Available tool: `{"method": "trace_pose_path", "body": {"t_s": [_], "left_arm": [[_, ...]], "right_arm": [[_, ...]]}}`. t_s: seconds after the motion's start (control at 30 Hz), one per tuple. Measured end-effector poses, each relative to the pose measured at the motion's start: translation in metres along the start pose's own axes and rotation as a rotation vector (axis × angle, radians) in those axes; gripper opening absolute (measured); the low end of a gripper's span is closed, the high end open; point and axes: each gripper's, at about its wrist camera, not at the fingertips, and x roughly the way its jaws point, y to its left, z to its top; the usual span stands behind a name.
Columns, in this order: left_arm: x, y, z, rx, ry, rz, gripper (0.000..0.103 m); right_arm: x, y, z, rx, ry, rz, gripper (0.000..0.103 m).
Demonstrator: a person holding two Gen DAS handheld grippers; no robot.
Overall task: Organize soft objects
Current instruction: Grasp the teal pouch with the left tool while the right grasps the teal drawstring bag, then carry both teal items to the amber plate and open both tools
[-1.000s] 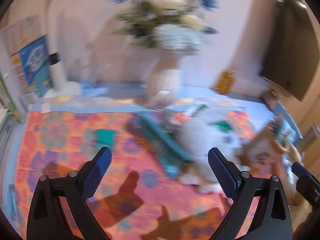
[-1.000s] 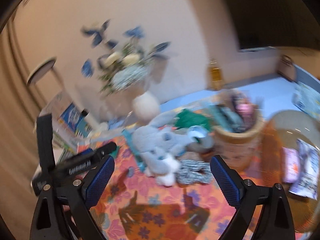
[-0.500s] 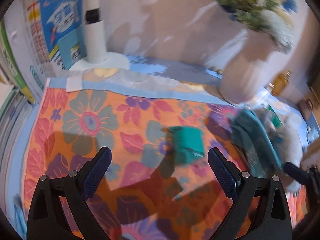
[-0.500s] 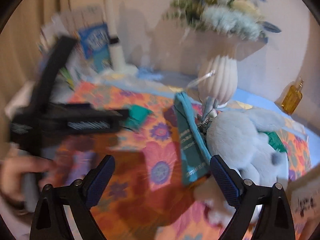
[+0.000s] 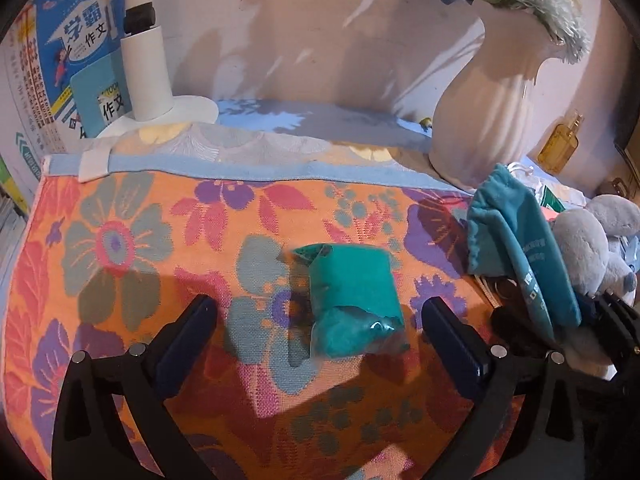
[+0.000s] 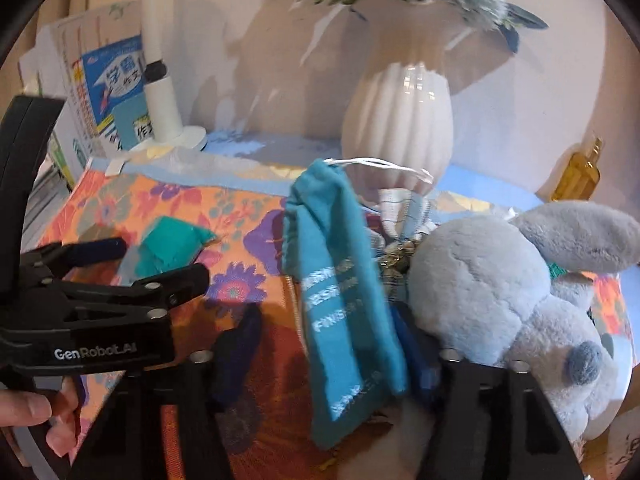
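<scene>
A small green soft pack (image 5: 352, 300) lies on the floral cloth (image 5: 160, 240). My left gripper (image 5: 320, 332) is open, its jaws on either side of the pack's near end; it also shows in the right wrist view (image 6: 132, 268) over the green pack (image 6: 168, 248). A teal drawstring pouch (image 6: 340, 300) leans against a grey plush toy (image 6: 500, 300). My right gripper (image 6: 328, 356) is open, its jaws around the pouch's lower part. The pouch (image 5: 520, 248) and plush (image 5: 592, 248) sit at the right in the left wrist view.
A white ribbed vase (image 6: 396, 128) with flowers stands behind the pouch. An amber bottle (image 6: 580, 172) is at the back right. A white lamp base (image 5: 160, 108) and books (image 5: 76, 52) stand at the back left.
Both grippers swung left and down. The left one closed in on the green pack; the right one moved up to the teal pouch, which now sits between its jaws.
</scene>
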Motion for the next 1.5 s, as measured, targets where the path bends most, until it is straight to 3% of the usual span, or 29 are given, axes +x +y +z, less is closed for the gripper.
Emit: {"method": "trace_pose_path", "body": {"t_s": [0.03, 0.13, 0.17, 0.23, 0.27, 0.33, 0.43, 0.6, 0.67, 0.87, 1.2, 1.33, 1.5], "left_arm": [[-0.001, 0.000, -0.001, 0.004, 0.001, -0.001, 0.102], [0.000, 0.001, 0.000, 0.007, -0.008, -0.022, 0.101], [-0.002, 0.004, -0.001, -0.006, -0.023, -0.047, 0.095], [-0.010, 0.014, -0.002, -0.053, -0.064, -0.088, 0.037], [-0.010, 0.019, -0.002, -0.076, -0.066, -0.107, 0.036], [-0.011, 0.031, -0.003, -0.138, -0.076, -0.167, 0.036], [-0.013, 0.036, -0.005, -0.170, -0.083, -0.185, 0.036], [-0.015, 0.034, -0.007, -0.181, -0.092, -0.199, 0.036], [-0.017, 0.036, -0.009, -0.195, -0.092, -0.236, 0.036], [-0.027, 0.034, -0.019, -0.203, -0.098, -0.231, 0.036], [-0.043, 0.003, -0.042, -0.111, -0.063, -0.215, 0.036], [-0.057, -0.003, -0.058, -0.111, -0.072, -0.240, 0.036], [-0.049, 0.008, -0.056, -0.166, -0.054, -0.266, 0.036]], "right_arm": [[-0.001, -0.004, 0.000, 0.016, -0.002, 0.008, 0.033], [-0.004, -0.022, -0.003, 0.095, -0.011, 0.118, 0.018], [-0.008, -0.032, -0.004, 0.139, -0.035, 0.160, 0.016], [-0.015, -0.039, -0.006, 0.179, -0.087, 0.267, 0.012], [-0.021, -0.045, -0.009, 0.197, -0.124, 0.315, 0.012], [-0.029, -0.049, -0.011, 0.204, -0.172, 0.358, 0.012], [-0.035, -0.048, -0.015, 0.196, -0.193, 0.425, 0.012], [-0.030, -0.047, -0.024, 0.232, -0.137, 0.476, 0.012], [-0.034, -0.044, -0.029, 0.250, -0.135, 0.478, 0.012], [-0.055, -0.037, -0.045, 0.274, -0.142, 0.446, 0.012], [-0.067, -0.051, -0.077, 0.381, -0.135, 0.403, 0.012], [-0.079, -0.044, -0.088, 0.370, -0.152, 0.411, 0.012], [-0.075, -0.046, -0.089, 0.386, -0.143, 0.409, 0.012]]}}
